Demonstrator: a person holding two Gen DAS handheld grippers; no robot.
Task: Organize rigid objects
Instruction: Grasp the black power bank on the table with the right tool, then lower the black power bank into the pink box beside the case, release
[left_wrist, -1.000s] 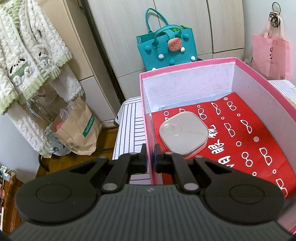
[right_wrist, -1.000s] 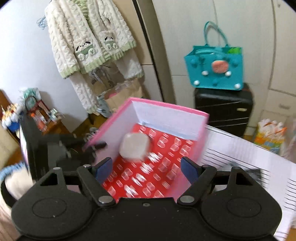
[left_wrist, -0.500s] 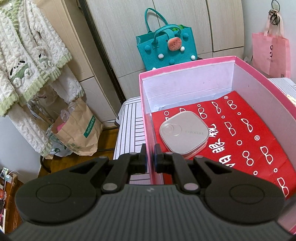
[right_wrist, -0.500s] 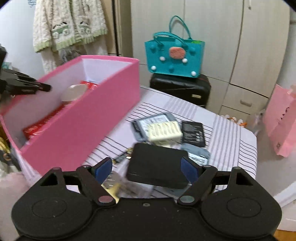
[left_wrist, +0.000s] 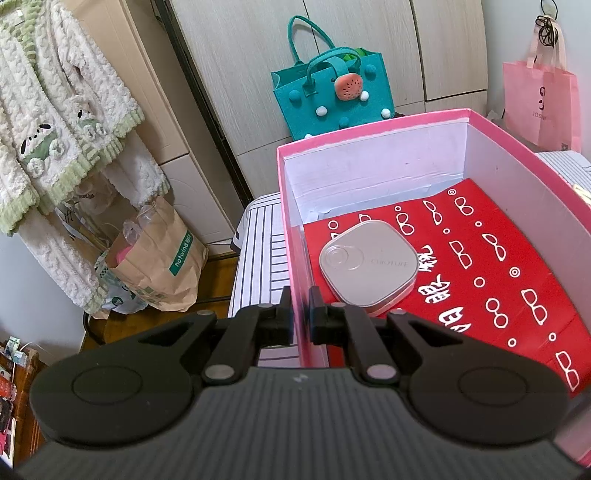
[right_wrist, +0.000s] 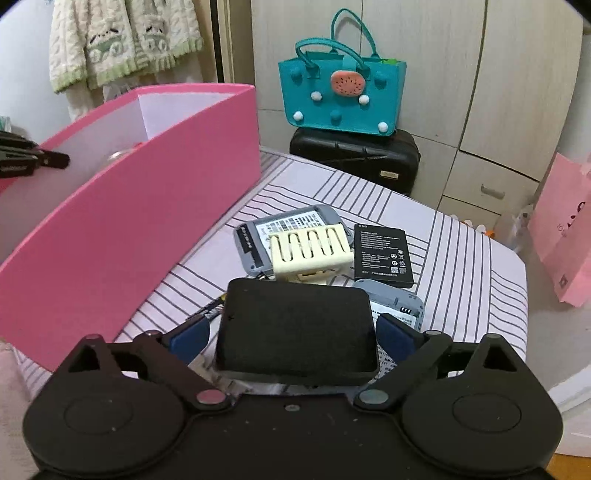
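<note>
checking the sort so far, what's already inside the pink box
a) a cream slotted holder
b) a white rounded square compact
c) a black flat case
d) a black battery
b: the left wrist view shows only the white rounded square compact on the red lining of the pink box; the other items still lie outside on the striped cloth.
</note>
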